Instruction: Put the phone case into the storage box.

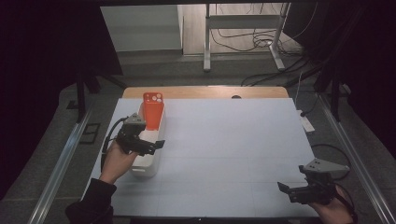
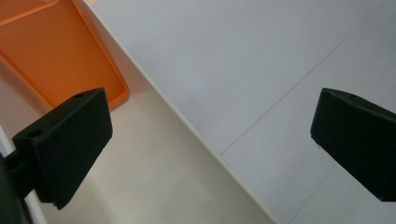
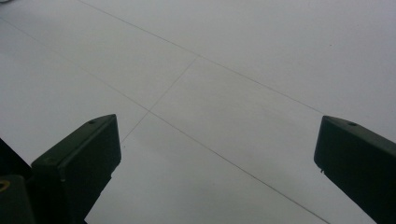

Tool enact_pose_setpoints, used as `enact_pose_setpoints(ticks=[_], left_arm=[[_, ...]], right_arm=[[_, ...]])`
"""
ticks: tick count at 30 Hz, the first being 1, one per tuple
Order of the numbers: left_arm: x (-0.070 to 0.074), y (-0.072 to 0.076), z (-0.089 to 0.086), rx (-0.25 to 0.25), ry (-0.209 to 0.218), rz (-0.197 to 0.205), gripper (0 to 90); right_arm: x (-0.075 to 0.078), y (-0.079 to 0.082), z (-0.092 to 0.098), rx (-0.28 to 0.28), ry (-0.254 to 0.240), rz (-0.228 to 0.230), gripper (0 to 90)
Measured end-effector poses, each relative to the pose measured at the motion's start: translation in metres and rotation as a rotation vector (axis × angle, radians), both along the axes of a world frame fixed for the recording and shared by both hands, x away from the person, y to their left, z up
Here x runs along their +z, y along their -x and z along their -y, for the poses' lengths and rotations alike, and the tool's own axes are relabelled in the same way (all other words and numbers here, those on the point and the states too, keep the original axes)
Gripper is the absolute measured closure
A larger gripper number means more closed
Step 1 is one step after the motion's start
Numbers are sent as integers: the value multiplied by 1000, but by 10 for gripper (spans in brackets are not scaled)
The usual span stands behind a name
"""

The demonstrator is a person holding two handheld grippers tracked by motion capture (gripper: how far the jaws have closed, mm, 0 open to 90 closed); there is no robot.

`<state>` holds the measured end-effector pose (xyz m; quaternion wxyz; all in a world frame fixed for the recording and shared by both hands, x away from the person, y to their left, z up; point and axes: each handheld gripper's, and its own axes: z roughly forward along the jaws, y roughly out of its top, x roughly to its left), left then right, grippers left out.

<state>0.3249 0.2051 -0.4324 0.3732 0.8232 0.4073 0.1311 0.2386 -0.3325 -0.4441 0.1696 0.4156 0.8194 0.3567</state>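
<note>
An orange phone case point(image 1: 152, 110) leans in the far end of a long white box point(image 1: 147, 161) at the left of the table. My left gripper point(image 1: 156, 146) hovers over the box's right edge, jaws wide apart and holding nothing. In the left gripper view the orange case point(image 2: 56, 51) lies at the upper left and the cream box surface point(image 2: 154, 172) runs below the open jaws. My right gripper point(image 1: 286, 188) is open near the table's front right corner, above the bare white mat point(image 3: 224, 93).
A white mat point(image 1: 233, 140) covers the table; a strip of wood point(image 1: 205, 91) shows along the far edge. Beyond it stand a metal frame point(image 1: 243, 28) and cables on the floor. Rails run along both sides of the table.
</note>
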Motion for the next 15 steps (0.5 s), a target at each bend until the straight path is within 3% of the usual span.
enact_pose_setpoints(ticks=[15], left_arm=[[1,25,-1,-11,13,33,0]], right_arm=[[0,0,0,-3,0,1,3]])
